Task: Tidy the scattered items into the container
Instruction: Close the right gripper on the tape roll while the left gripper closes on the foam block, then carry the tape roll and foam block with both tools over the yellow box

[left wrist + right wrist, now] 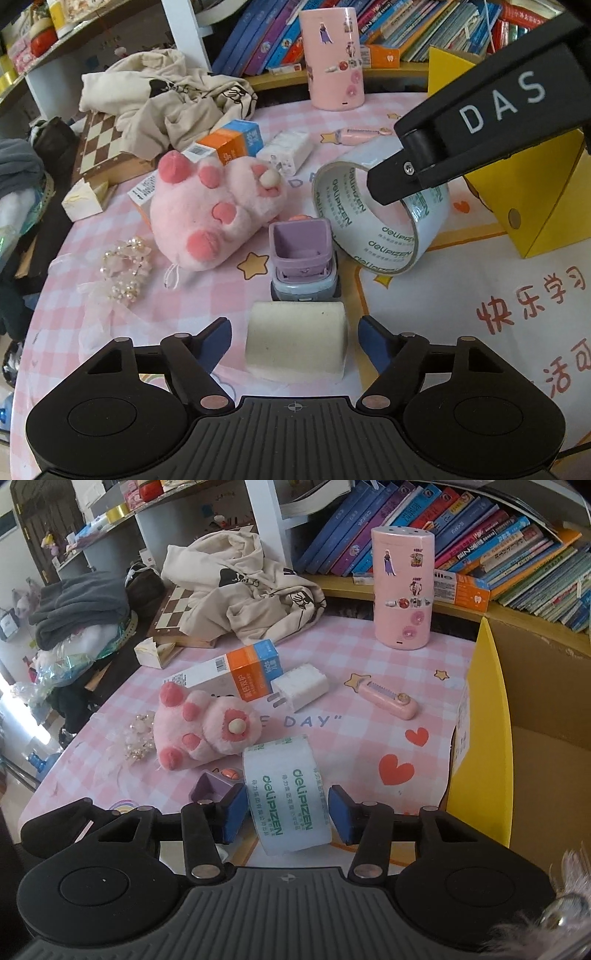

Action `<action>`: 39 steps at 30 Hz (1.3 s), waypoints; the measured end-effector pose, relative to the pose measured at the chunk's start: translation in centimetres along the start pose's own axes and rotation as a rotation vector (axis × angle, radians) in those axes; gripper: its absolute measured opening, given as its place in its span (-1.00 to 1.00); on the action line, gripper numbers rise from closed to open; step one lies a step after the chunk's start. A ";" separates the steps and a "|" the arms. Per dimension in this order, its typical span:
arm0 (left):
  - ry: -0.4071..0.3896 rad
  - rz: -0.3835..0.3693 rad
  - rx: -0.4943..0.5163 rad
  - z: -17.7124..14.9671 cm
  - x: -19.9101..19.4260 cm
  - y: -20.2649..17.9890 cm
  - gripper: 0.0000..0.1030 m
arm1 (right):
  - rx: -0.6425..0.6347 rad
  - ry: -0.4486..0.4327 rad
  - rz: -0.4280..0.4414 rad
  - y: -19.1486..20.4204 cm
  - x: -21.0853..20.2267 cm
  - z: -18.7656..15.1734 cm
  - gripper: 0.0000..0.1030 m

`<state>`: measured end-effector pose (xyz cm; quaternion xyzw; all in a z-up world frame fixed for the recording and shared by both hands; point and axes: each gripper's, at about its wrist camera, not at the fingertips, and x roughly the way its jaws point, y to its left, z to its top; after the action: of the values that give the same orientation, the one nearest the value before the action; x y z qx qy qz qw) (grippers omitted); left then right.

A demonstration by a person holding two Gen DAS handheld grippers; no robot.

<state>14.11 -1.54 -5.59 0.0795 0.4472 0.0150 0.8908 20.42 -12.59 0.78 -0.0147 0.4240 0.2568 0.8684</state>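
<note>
A clear tape roll stands on edge between the blue pads of my right gripper, with small gaps on both sides; the jaws are open around it. It also shows in the left wrist view, with the right gripper's finger over it. My left gripper is open around a cream sponge block, not touching it. A purple toy truck sits just beyond the sponge. A pink plush paw, a white charger, a pink clip and an orange-and-white box lie scattered. The yellow cardboard container stands at the right.
A pink cylinder stands at the back of the pink checked table. A beige garment lies on a chessboard at the back left. A bead ornament lies left of the plush. Bookshelves run behind.
</note>
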 end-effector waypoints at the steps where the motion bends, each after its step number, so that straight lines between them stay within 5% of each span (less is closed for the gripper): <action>1: 0.001 -0.004 0.000 0.0 0.1 0.0 0.45 | -0.006 0.003 0.001 0.1 0.1 0.0 -0.08; 14: -0.017 -0.071 -0.058 -0.4 -0.5 1.1 -0.08 | -0.057 0.032 -0.041 0.6 0.4 -0.5 -0.14; 39: -0.132 -0.150 -0.099 -2.5 -6.9 2.5 -0.13 | -0.016 -0.020 -0.080 1.4 -4.7 -3.7 -0.16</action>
<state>8.08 0.58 -1.18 0.0026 0.3911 -0.0351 0.9197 14.66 -14.35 2.18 -0.0360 0.4123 0.2254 0.8820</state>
